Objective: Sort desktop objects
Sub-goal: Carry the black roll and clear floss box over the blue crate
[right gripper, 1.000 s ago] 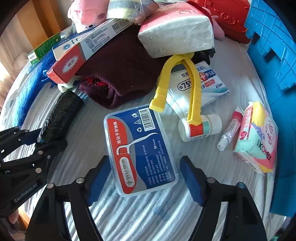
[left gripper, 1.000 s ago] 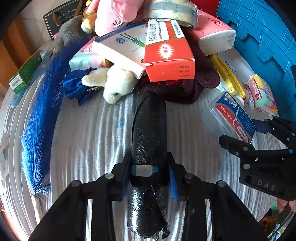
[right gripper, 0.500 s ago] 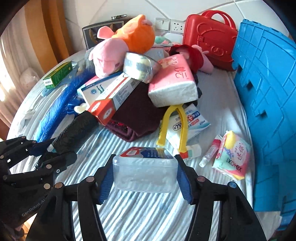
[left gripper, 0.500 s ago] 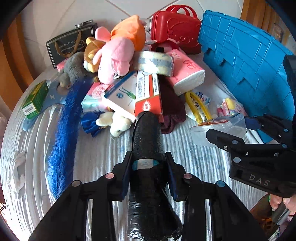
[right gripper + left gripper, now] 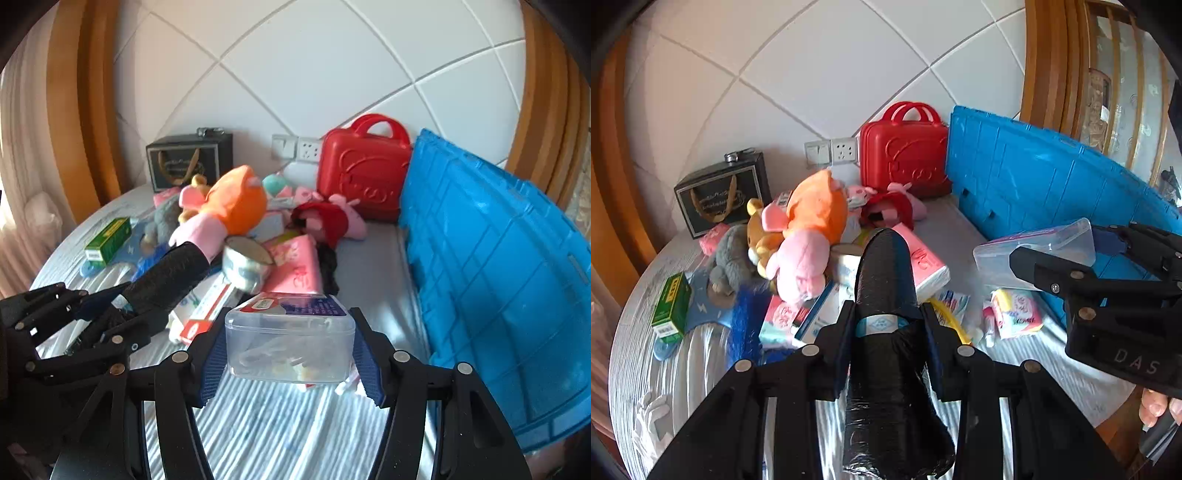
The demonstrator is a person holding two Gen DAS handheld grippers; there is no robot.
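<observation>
My left gripper [image 5: 888,325] is shut on a black roll of plastic bags [image 5: 886,295] with a pale blue band, held in the air above the table. That roll [image 5: 168,278] also shows at the left of the right wrist view, in the left gripper [image 5: 110,314]. My right gripper [image 5: 290,349] is shut on a clear plastic floss-pick box [image 5: 290,334] with a red and blue label, lifted off the table. From the left wrist view the box [image 5: 1034,249] and right gripper [image 5: 1071,254] hang at the right.
A blue crate [image 5: 498,277] stands on the table's right side. A red case [image 5: 364,170], a black gift box [image 5: 188,160], plush toys [image 5: 809,236], pink tissue packs [image 5: 295,267], a tape roll [image 5: 245,264], boxes and a green carton [image 5: 670,306] crowd the striped tablecloth [image 5: 258,428].
Both grippers rose from the table and tilted up, carrying the black roll and the floss box. The right jaws closed on the box, which lay flat between them a second ago.
</observation>
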